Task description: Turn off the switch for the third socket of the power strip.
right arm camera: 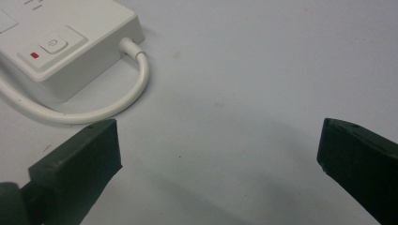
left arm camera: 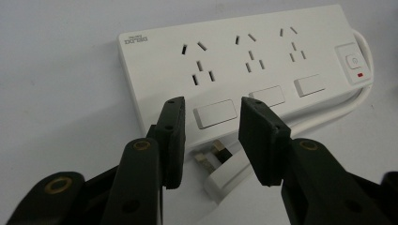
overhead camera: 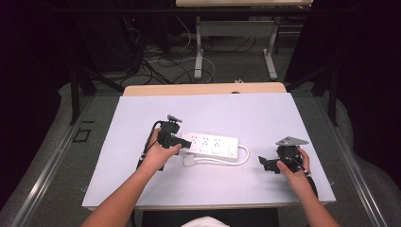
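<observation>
Near the bottom of the left gripper view, the left gripper holds its jaws partly apart, pads pressing on nothing. Just below and between them lies the white plug, its brass prongs aimed up and left toward the strip and its body running down-right to up-left across the gap. The jaws seem to straddle it without touching, though the plug's lower end is hidden behind the right-hand jaw, so contact there cannot be ruled out.

Beyond the plug, in the middle of that frame, sits the power strip, its long axis running left to right, with the cable looping along its near edge. In the high view, the strip lies at centre on the table, the left gripper at its left end.

The right gripper rests at lower right, well apart from the plug, its jaws wide open over bare table. The left hand is plainly nearer; closing on the plug calls for squeezing across its short width.
</observation>
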A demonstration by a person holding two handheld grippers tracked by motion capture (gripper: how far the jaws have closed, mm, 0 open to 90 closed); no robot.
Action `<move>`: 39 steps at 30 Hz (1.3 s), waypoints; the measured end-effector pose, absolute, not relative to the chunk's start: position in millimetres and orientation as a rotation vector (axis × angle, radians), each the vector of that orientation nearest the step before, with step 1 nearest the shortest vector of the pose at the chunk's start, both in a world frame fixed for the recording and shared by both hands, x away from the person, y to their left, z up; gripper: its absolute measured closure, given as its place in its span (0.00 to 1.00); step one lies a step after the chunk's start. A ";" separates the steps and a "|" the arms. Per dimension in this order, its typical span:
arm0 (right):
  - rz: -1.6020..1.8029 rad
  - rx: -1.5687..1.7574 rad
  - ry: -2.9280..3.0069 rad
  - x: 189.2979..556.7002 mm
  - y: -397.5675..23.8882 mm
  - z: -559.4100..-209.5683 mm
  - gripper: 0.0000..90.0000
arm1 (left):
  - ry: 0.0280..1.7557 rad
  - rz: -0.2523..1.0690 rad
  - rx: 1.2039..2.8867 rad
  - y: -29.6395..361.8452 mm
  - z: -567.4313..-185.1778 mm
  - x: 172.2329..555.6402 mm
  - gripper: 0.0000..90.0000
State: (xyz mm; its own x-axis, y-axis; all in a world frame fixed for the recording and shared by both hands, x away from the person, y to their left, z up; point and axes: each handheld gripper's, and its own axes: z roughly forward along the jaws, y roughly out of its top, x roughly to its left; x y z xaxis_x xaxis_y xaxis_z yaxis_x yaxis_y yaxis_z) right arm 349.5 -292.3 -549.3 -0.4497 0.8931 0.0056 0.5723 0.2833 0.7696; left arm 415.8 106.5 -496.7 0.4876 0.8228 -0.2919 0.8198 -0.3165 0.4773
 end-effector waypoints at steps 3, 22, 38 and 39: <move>1.004 1.314 2.129 349.6 -292.6 -549.3 0.00 | 1.373 -0.004 2.168 104.0 -498.0 418.1 0.72; 1.000 1.310 2.130 349.7 -292.8 -549.4 0.00 | 1.458 -0.042 2.149 96.7 -505.5 429.4 0.91; 0.999 1.315 2.133 349.7 -292.3 -549.5 0.00 | 1.470 -0.053 2.172 93.8 -510.3 431.9 0.99; 0.999 1.316 2.132 349.6 -292.2 -549.4 0.00 | 1.470 -0.051 2.172 93.5 -510.4 431.8 0.99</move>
